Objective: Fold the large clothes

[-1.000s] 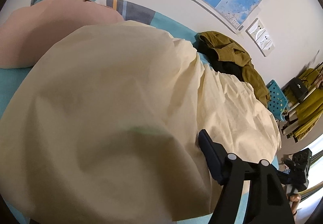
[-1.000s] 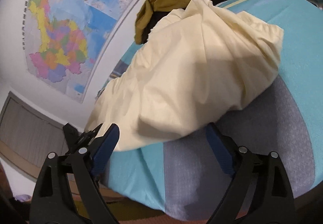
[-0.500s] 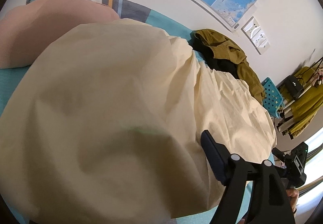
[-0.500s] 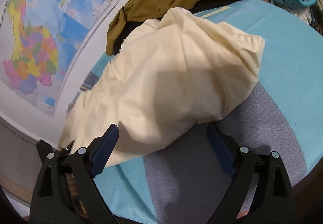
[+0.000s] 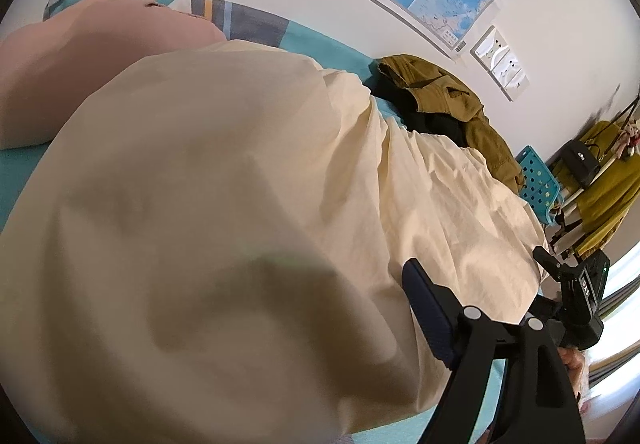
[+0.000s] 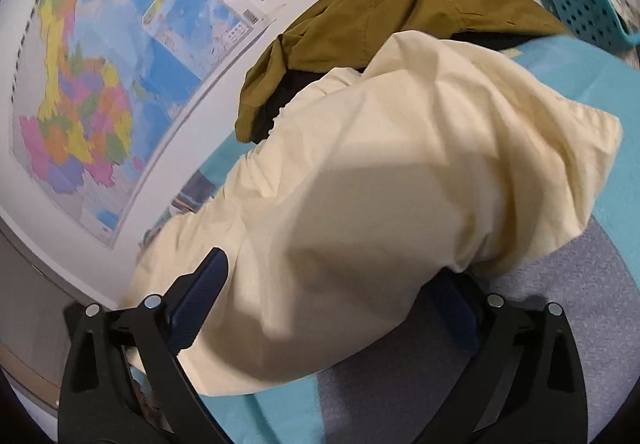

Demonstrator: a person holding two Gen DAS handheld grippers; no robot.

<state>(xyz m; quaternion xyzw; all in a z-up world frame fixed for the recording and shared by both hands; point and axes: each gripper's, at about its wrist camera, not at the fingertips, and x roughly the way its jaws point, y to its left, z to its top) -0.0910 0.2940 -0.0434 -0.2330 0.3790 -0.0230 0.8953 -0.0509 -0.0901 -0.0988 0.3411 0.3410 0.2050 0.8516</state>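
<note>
A large cream garment (image 5: 224, 211) lies spread over a teal bed (image 5: 320, 43). It also shows in the right wrist view (image 6: 400, 179), bunched towards the wall. In the left wrist view only one blue-padded finger (image 5: 428, 316) shows at the garment's lower right edge; the other is hidden under the cloth. My right gripper (image 6: 328, 296) is open with its fingers wide apart, and the garment's near edge lies between them. The right gripper also shows in the left wrist view (image 5: 576, 284), at the cloth's far right corner.
An olive jacket (image 6: 400, 15) over dark cloth lies by the wall. A pink garment (image 5: 80, 63) lies at the bed's far left. A teal perforated basket (image 5: 536, 179) and yellow clothes on a rack (image 5: 604, 183) stand past the bed. A grey patch (image 6: 460, 384) of bedding lies under the right gripper.
The right gripper has moved in towards the cream garment, whose edge now lies between its fingers. The left gripper has shifted slightly; the cloth still drapes over it.
</note>
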